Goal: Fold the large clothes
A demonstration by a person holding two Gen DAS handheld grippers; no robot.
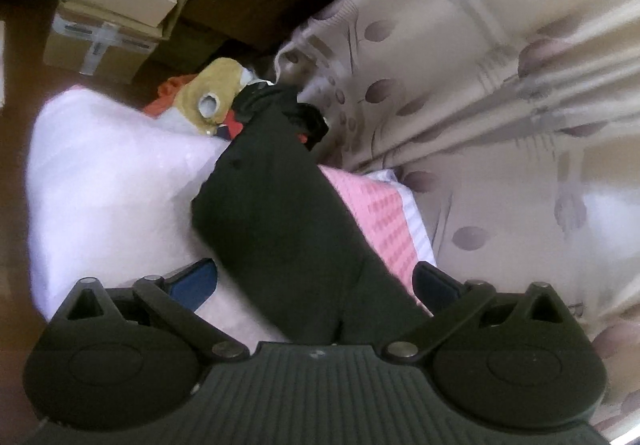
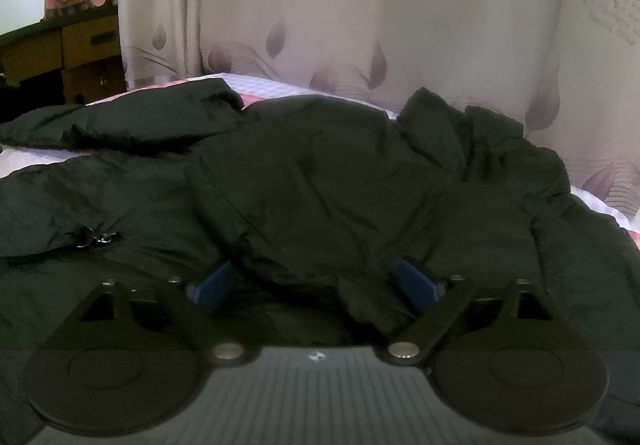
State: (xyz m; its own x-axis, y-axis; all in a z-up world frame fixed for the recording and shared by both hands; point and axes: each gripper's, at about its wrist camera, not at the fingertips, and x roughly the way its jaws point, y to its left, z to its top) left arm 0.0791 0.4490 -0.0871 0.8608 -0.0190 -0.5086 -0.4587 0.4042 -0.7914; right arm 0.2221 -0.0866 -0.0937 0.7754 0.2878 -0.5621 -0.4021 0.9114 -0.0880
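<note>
A large black jacket [image 2: 320,181] lies spread on a bed with a pink and white sheet [image 1: 380,213]. In the right wrist view my right gripper [image 2: 316,281] stands wide open low over the jacket, blue pads [image 2: 416,281] on either side of a raised fold of cloth. In the left wrist view my left gripper [image 1: 316,277] is wide open too, and a long black part of the jacket [image 1: 280,205], perhaps a sleeve, runs between its blue pads [image 1: 196,281] toward the far end.
A patterned beige curtain [image 1: 500,65] hangs along the bed's far side, also in the right wrist view [image 2: 360,25]. A white pillow or bedding [image 1: 112,173], a tan soft toy [image 1: 212,93] and cardboard boxes [image 1: 120,5] lie beyond. A wooden desk [image 2: 80,45] stands at the left.
</note>
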